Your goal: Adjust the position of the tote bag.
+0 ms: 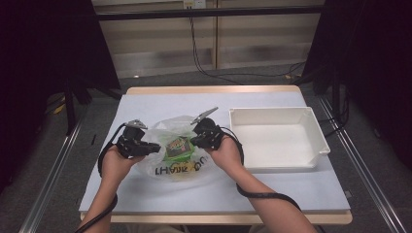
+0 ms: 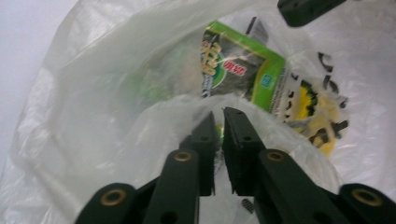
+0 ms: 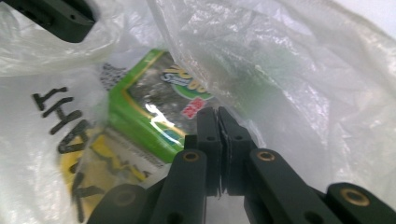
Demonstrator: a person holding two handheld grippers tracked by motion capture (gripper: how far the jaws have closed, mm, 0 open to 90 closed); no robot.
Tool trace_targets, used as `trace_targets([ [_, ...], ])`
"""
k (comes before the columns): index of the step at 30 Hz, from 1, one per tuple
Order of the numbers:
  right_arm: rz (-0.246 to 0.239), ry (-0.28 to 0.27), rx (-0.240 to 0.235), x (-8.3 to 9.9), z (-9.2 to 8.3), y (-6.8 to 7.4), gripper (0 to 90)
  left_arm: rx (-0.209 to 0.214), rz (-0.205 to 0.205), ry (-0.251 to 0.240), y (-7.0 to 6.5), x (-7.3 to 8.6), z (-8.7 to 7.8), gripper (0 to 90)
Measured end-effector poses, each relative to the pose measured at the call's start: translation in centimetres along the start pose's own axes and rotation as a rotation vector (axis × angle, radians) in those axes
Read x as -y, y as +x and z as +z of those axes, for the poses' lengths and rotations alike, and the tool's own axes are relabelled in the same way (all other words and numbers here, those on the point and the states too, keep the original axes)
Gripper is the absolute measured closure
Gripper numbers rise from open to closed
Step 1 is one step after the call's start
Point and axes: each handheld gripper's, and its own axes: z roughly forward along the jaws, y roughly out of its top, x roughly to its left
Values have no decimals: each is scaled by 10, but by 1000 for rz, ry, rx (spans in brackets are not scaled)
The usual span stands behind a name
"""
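A thin clear plastic bag (image 1: pixel 171 171) with black "THANK YOU" print and a yellow mark lies mid-table. Inside it sits a green snack packet (image 1: pixel 177 147), which the left gripper view shows through the bag's mouth (image 2: pixel 238 70). My left gripper (image 1: pixel 155 148) is at the bag's left edge, and its jaws (image 2: pixel 220 114) pinch a fold of the film (image 2: pixel 93 93). My right gripper (image 1: pixel 194 141) is at the bag's right edge, its jaws (image 3: pixel 217 112) pressed together on the film (image 3: pixel 280 70) just above the packet (image 3: pixel 149 102). The two grippers hold the bag's mouth apart.
A white rectangular bin (image 1: pixel 316 141) stands empty to the right of the bag, close to my right hand. The pale table top (image 1: pixel 145 102) ends in wooden edges at front and back. Cables trail from both grippers along the forearms.
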Motion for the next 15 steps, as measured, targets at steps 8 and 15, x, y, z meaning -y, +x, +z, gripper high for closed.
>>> trace_targets([
  [8, 78, 8, 0, -10, 9, -18, 876, -34, -26, 31, 14, 13, 3, 886],
  [15, 75, 10, 0, -19, 11, -18, 876, -11, -50, 11, 18, 23, -5, 839],
])
